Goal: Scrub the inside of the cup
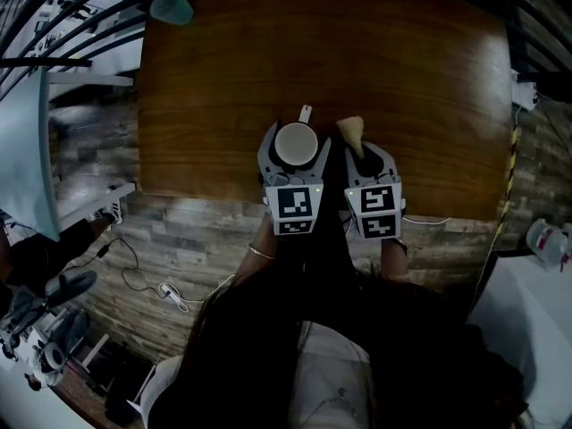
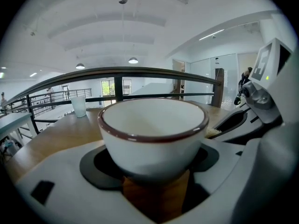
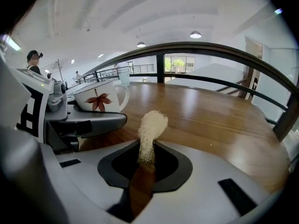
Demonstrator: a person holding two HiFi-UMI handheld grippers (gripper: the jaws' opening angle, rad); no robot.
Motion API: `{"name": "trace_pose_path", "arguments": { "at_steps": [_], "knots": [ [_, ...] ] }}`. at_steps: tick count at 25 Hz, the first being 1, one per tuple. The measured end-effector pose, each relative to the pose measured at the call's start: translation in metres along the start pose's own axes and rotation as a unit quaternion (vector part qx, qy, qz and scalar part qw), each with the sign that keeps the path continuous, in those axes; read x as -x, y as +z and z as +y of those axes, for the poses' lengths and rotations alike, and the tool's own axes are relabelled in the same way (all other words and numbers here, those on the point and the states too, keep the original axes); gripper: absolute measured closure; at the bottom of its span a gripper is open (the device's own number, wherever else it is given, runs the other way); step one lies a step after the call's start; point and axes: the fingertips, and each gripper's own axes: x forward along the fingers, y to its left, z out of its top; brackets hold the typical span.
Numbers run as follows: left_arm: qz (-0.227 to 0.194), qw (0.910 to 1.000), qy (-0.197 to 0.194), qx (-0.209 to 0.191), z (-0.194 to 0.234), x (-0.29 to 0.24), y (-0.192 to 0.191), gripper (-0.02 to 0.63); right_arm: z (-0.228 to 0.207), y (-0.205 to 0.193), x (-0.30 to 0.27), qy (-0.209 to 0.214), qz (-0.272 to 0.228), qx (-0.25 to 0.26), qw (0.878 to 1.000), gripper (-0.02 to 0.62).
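A white cup [image 1: 296,146] with a brown rim and a red leaf print stands on the wooden table [image 1: 420,79] near its front edge. My left gripper [image 1: 296,139] is shut on the cup [image 2: 154,134], one pad on each side of the bowl; the inside looks empty. The handle points away from me. Just right of it, my right gripper [image 1: 365,153] is shut on a pale fibrous scrubber [image 3: 152,127], which sticks up out of the jaws. In the head view the scrubber [image 1: 351,132] is beside the cup, not in it. The cup [image 3: 98,99] also shows at the left of the right gripper view.
A translucent tumbler [image 1: 172,7] stands at the table's far left corner. A dark metal railing [image 2: 140,71] runs behind the table. The floor below the front edge is grey planks with a cable [image 1: 143,280] on it.
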Motion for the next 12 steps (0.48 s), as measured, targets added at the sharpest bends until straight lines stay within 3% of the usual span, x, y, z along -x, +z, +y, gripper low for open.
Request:
{"name": "trace_pose_path", "arguments": {
  "at_steps": [12],
  "knots": [
    [-0.016, 0.9996, -0.007, -0.024, 0.009, 0.031, 0.031, 0.202, 0.015, 0.030, 0.034, -0.008, -0.031, 0.002, 0.999, 0.515]
  ]
}}
